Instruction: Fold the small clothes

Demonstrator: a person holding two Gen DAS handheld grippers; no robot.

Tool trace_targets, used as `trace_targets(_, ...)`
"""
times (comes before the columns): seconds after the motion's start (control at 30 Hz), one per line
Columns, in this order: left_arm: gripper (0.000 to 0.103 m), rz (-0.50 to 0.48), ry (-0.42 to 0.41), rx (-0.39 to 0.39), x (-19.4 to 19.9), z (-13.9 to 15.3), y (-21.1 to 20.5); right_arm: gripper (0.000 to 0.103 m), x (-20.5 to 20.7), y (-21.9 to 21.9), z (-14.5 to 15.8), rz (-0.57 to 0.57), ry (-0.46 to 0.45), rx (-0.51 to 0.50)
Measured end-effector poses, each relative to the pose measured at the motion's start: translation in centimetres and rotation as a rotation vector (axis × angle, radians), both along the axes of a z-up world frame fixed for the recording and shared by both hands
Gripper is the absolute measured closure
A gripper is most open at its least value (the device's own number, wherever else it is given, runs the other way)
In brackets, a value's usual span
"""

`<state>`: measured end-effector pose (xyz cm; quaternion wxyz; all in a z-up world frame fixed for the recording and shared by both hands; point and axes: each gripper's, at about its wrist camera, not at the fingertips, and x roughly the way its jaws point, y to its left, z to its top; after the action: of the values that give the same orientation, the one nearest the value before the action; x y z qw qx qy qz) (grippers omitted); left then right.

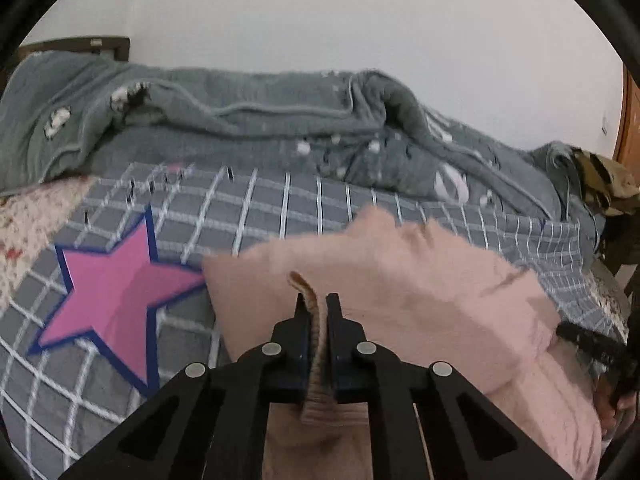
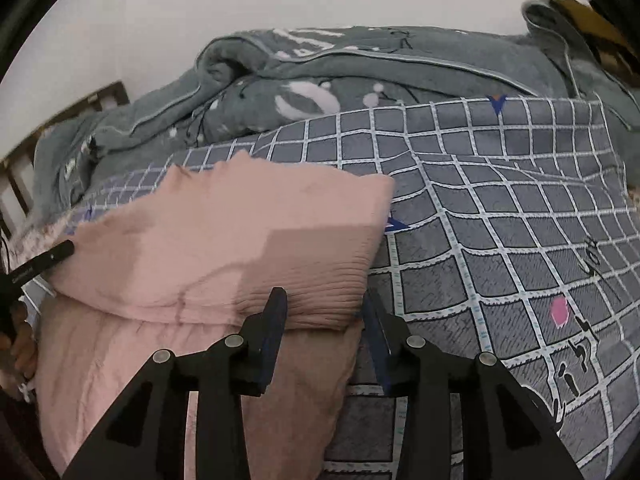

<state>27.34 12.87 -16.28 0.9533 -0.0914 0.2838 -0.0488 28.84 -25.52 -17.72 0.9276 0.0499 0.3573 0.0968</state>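
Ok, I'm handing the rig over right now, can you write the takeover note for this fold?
Left gripper: shut on a ribbed edge of the pink garment, lifting it slightly.
Right gripper: jaws open astride the garment's folded edge, not gripping.
Garment lies on the checked sheet, in front of the grey blanket.
Done: one layer looks folded over.
Left: probably carry the held edge across, flatten, release.
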Motion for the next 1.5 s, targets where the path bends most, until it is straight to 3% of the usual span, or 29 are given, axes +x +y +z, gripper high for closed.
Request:
trace_targets(0.1, 0.095, 0.031, 0.008, 0.025, 0.7, 0.0, -0.1, 0.064, -0.1, -0.1, 0.1, 0.006, -0.011, 0.011)
trace_targets(0.23, 0.093, 0.054, 0.122, 0.026, 1.3, -2.8, -0.1, 0.064, 0.6, 0.2, -0.4, -0.009, 0.035, -0.012)
trace_targets(0.37, 0.085, 0.056, 0.108, -0.046, 0.8, -2.8, 1.0, 0.056, 0.5, 0.3, -0.4, -0.027, 0.041, -0.034)
trace_targets(0.47, 0.072, 0.041, 0.108, -0.075, 0.4, -3.3, 1.0, 0.053, 0.3, 0.4, -0.3, -0.038, 0.044, -0.05)
trace_targets(0.53, 0.047, 0.026, 0.094, -0.063, -0.2, -3.2, 0.5, 0.052, 0.0, 0.4, -0.2, -0.03, 0.039, -0.048)
trace_targets(0.6, 0.038, 0.015, 0.084, -0.03, -1.0, -3.1, -0.2, 0.052, -0.4, 0.3, 0.0, -0.023, 0.029, -0.034)
trace_targets(0.77, 0.038, 0.028, 0.054, 0.041, -2.8, -2.8, -1.1, 0.052, -2.0, 0.2, 1.2, 0.039, -0.002, -0.001)
trace_targets(0.93, 0.039, 0.053, 0.048, 0.101, -5.3, -2.7, -1.7, 0.052, -5.2, 0.7, 3.3, 0.05, -0.136, -0.037)
trace_targets(1.03, 0.043, 0.039, 0.043, 0.127, -6.5, -2.8, -2.4, 0.055, -6.8, 0.2, 4.5, 0.107, -0.165, 0.08)
trace_targets(1.13, 0.043, 0.036, 0.039, 0.1, -8.8, -2.9, -2.5, 0.061, -7.8, 0.4, 4.7, 0.125, -0.143, 0.126)
trace_targets(1.37, 0.043, 0.05, -0.015, 0.01, -16.1, -3.2, -1.6, 0.061, -14.9, 1.3, 3.5, 0.127, -0.141, 0.014)
trace_targets(1.5, 0.043, 0.086, -0.006, -0.029, -19.5, -3.6, -1.1, 0.061, -18.2, 0.4, 2.9, 0.108, -0.115, 0.056)
